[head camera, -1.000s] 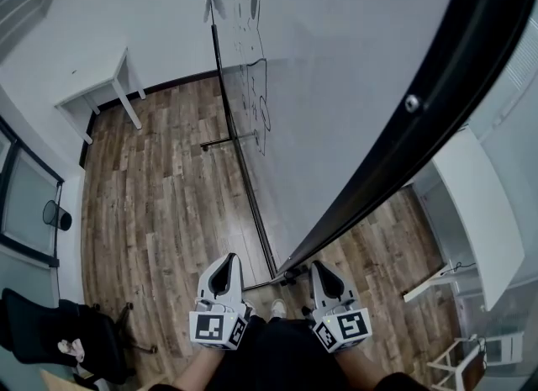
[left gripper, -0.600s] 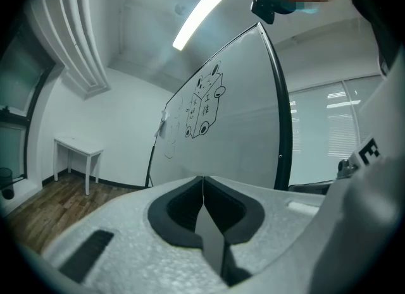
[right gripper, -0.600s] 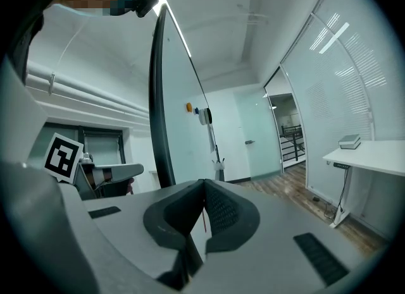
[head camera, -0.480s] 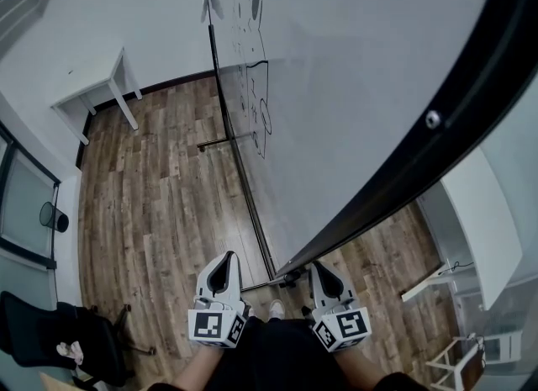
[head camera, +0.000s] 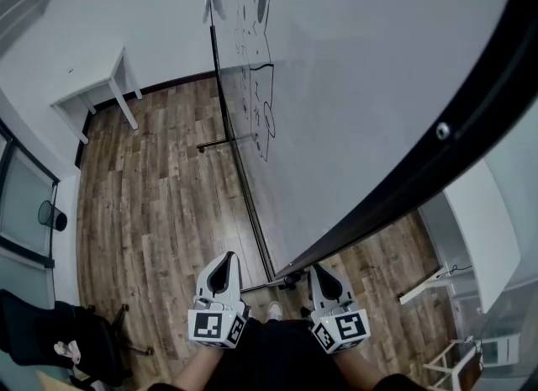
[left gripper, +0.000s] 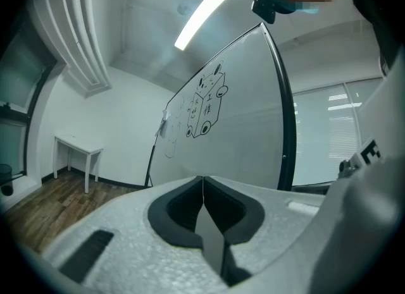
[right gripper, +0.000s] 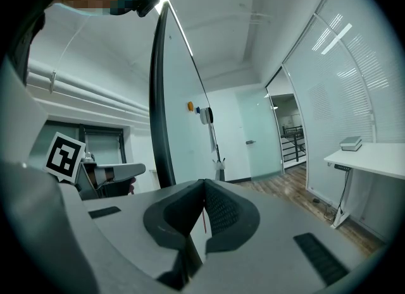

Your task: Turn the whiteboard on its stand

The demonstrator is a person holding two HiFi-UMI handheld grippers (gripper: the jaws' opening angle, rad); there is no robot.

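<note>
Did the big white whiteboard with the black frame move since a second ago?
Yes. In the head view, the big white whiteboard with the black frame has swung its black edge rightward, covering more of the long white desk.

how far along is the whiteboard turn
Done: the whiteboard looks swung partway. Its black frame edge slants across above both claws, and the drawing side is in view.
In hand: nothing. The left claw and the right claw are shut, empty and off the board.
Left: probably finishing the turn and settling the board on its stand.
</note>
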